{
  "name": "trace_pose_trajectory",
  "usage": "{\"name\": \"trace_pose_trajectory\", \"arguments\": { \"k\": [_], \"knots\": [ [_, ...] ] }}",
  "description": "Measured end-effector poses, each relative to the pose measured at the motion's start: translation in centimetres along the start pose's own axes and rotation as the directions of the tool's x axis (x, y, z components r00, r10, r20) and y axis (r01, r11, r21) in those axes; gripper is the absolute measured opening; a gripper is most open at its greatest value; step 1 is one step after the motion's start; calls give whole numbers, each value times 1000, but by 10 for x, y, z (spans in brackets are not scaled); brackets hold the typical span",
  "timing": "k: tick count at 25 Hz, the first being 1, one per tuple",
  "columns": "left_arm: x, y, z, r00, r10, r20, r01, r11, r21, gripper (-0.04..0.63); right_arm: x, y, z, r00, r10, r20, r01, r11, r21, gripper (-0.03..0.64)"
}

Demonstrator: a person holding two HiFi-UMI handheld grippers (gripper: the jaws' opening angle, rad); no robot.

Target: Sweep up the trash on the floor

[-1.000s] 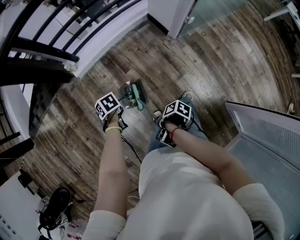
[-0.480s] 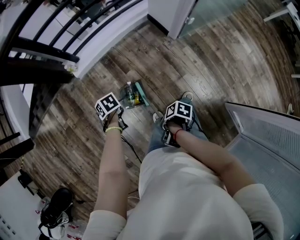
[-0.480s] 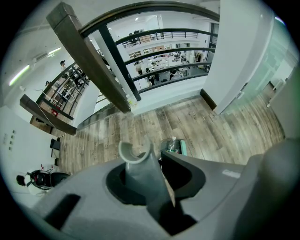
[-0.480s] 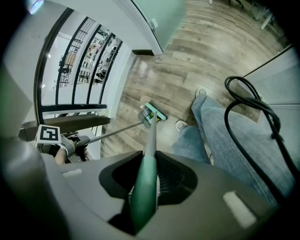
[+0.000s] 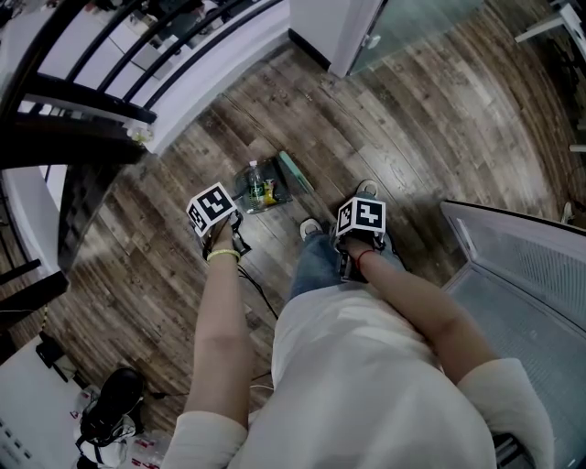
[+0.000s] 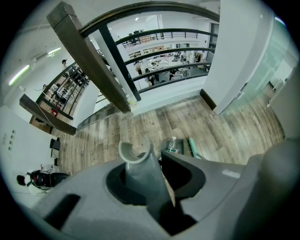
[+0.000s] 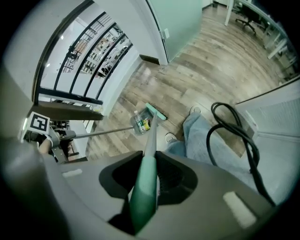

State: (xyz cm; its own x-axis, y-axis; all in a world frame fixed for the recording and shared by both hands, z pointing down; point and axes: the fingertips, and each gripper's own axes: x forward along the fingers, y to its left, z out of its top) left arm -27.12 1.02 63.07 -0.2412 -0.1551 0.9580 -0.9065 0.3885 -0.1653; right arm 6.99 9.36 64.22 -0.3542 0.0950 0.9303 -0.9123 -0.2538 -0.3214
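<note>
A clear plastic bottle (image 5: 254,186) lies in the dark dustpan (image 5: 265,199) on the wooden floor ahead of me. The green broom head (image 5: 295,173) rests on the floor just right of the dustpan. My left gripper (image 5: 215,215) is shut on the grey dustpan handle (image 6: 138,165). My right gripper (image 5: 361,222) is shut on the green broom handle (image 7: 146,180). In the right gripper view the broom head (image 7: 156,113) sits beside the bottle (image 7: 139,123), and the thin dustpan rod (image 7: 96,133) runs left toward the left gripper (image 7: 39,124).
A black railing (image 5: 110,64) and a white ledge border the floor at the upper left. A glass partition (image 5: 412,23) stands at the back, and a grey panel (image 5: 522,275) at the right. My shoe (image 5: 309,226) is near the broom. A black cable (image 7: 234,136) loops by my leg.
The broom head has slid off the dustpan's mouth to the right and farther away, leaving the bottle inside. My right gripper moved right. The left gripper stayed put.
</note>
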Motion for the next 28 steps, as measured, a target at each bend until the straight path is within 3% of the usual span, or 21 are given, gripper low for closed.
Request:
{"name": "trace_pose_trajectory", "arguments": {
  "k": [4,15,21,28],
  "knots": [
    [0,2,-1,1000,-1,1,1,1000,1,104,-2,-24,10,997,-75,30,77,992,-96,97],
    [0,1,1,1000,1,-1,-1,1000,3,104,-9,-72,26,982,-185,35,188,959,-212,97],
    [-1,0,0,1000,1,-2,-1,1000,4,104,-9,-81,25,975,-221,23,216,919,-329,97],
    [-1,0,-1,1000,2,-3,-2,1000,4,104,-4,-82,22,982,-190,2,182,935,-305,97]
  ]
}}
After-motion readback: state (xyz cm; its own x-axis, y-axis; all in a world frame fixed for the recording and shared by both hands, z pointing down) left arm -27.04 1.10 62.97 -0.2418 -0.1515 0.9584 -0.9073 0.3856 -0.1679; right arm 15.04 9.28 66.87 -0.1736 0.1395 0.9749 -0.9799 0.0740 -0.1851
